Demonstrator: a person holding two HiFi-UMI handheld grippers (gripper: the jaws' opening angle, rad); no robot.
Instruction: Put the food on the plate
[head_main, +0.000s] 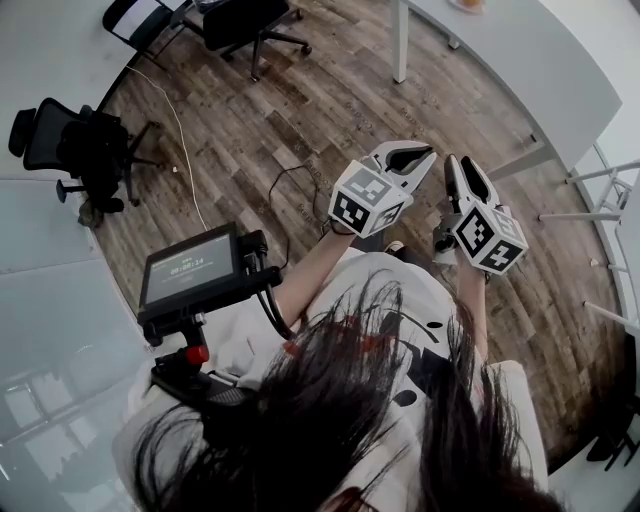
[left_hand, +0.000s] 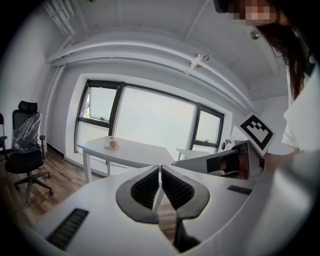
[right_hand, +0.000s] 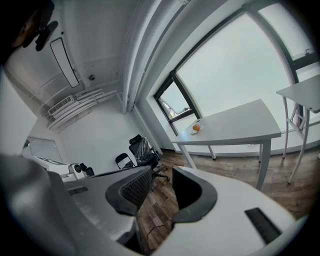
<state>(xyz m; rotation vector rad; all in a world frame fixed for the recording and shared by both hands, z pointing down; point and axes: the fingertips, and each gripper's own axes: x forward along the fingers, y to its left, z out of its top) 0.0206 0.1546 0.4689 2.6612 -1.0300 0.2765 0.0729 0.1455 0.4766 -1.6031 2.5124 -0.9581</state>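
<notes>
Left gripper (left_hand: 160, 169): jaws closed tip to tip, nothing between them. Right gripper (right_hand: 161, 172): jaws also closed and empty. Both are held in the air in front of the person, side by side above the wood floor (head_main: 300, 110), well apart from the white table (left_hand: 142, 153). A small plate (left_hand: 107, 147) stands on that table by the window. The food (left_hand: 113, 143), a small round orange-tan piece, sits on the plate.

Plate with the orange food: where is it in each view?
Head view: plate at the very top edge, cut off, on the white table.
Left gripper view: left of centre, on the table's left half.
Right gripper view: right of centre, on the table.
Shared landmark: the white table.
</notes>
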